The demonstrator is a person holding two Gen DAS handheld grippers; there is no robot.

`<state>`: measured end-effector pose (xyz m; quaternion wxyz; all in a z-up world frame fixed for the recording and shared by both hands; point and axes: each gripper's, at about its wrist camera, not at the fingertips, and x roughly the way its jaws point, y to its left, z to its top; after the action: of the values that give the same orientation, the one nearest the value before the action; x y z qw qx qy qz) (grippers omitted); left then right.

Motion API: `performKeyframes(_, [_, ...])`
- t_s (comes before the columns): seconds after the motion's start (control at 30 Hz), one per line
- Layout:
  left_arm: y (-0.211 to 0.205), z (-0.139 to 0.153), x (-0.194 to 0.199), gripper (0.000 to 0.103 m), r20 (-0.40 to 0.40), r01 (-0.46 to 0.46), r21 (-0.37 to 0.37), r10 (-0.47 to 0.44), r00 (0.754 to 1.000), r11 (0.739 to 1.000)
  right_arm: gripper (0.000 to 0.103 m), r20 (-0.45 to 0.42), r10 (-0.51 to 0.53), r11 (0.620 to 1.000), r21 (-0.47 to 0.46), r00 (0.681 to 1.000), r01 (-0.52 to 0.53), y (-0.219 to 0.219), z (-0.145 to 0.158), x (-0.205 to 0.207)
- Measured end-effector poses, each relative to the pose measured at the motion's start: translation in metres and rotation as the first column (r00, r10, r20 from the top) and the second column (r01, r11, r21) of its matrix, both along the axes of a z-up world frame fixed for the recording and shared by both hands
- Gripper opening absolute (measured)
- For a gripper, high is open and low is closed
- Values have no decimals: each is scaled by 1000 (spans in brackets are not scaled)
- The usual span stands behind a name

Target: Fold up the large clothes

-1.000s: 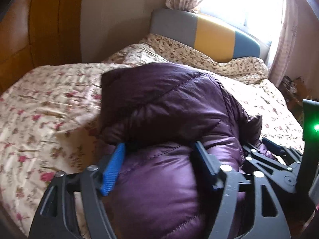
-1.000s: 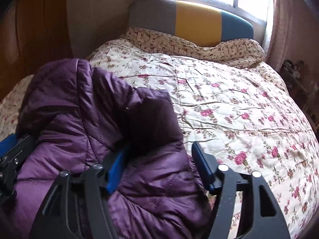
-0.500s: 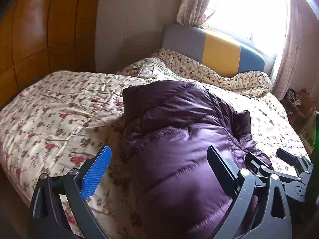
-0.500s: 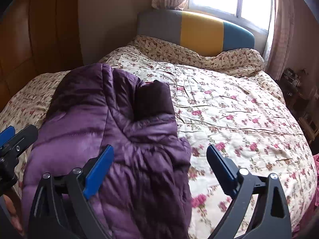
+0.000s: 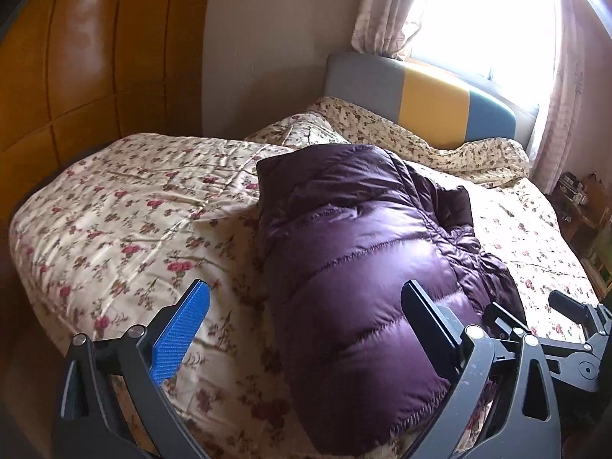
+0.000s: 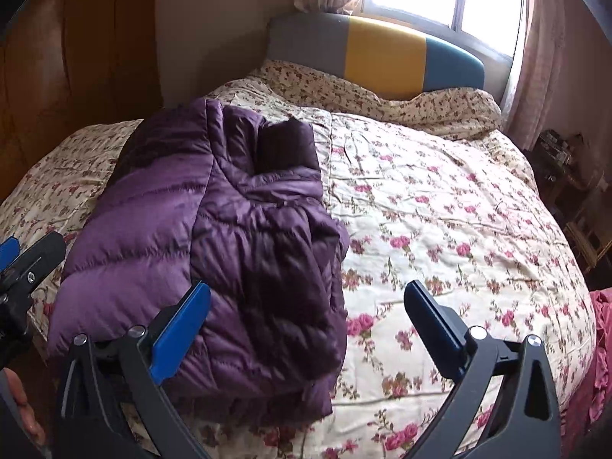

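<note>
A purple down jacket (image 5: 363,248) lies folded in a long bundle on the flowered bedcover (image 5: 134,222). My left gripper (image 5: 306,294) hovers above the bundle's near end, its jaws still opening, pads clear of the cloth. In the right wrist view the jacket (image 6: 214,237) sits left of centre. My right gripper (image 6: 306,294) hangs over the bundle's near right edge; its jaws are also opening and touch nothing. Each gripper shows in the other's view: the right gripper (image 5: 573,313), the left gripper (image 6: 30,260).
A grey, yellow and blue headboard (image 6: 382,53) stands under a bright window at the far end. A wooden wardrobe (image 5: 95,57) lines the left side. Cluttered shelves (image 6: 562,153) stand at the right, pink cloth (image 6: 600,325) hangs by the bed's near right corner.
Both grippers let go of the jacket, opened wide, and drew back and up from it. The jacket now rests folded on the bed.
</note>
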<state>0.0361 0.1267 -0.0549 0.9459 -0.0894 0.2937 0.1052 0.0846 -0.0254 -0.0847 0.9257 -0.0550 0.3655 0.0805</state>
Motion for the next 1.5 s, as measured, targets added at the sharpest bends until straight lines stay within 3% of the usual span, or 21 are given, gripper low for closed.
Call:
performKeyframes(0.33, [-4, -3, -15, 99, -19, -67, 55, 69, 997, 996, 101, 15, -9, 1000, 15, 1000, 8, -3, 8, -19])
performKeyframes(0.5, [-1, 1, -26, 99, -2, -83, 28, 83, 997, 996, 101, 28, -7, 1000, 23, 1000, 7, -2, 13, -28])
performKeyframes(0.6, [4, 2, -34, 99, 23, -79, -26, 80, 997, 997, 101, 28, -3, 999, 32, 1000, 2, -2, 14, -30])
performKeyframes(0.73, [3, 2, -34, 99, 1, -99, -22, 99, 995, 995, 101, 38, 5, 1000, 24, 999, -6, 0, 13, -32])
performKeyframes(1.0, [-14, -2, -33, 99, -21, -94, 77, 96, 995, 993, 101, 48, 8, 1000, -2, 999, -8, 1, 10, -33])
performKeyframes(1.5, [-16, -2, -36, 99, -22, -95, 78, 97, 995, 992, 101, 63, 30, 999, -35, 998, -28, 8, 9, -38])
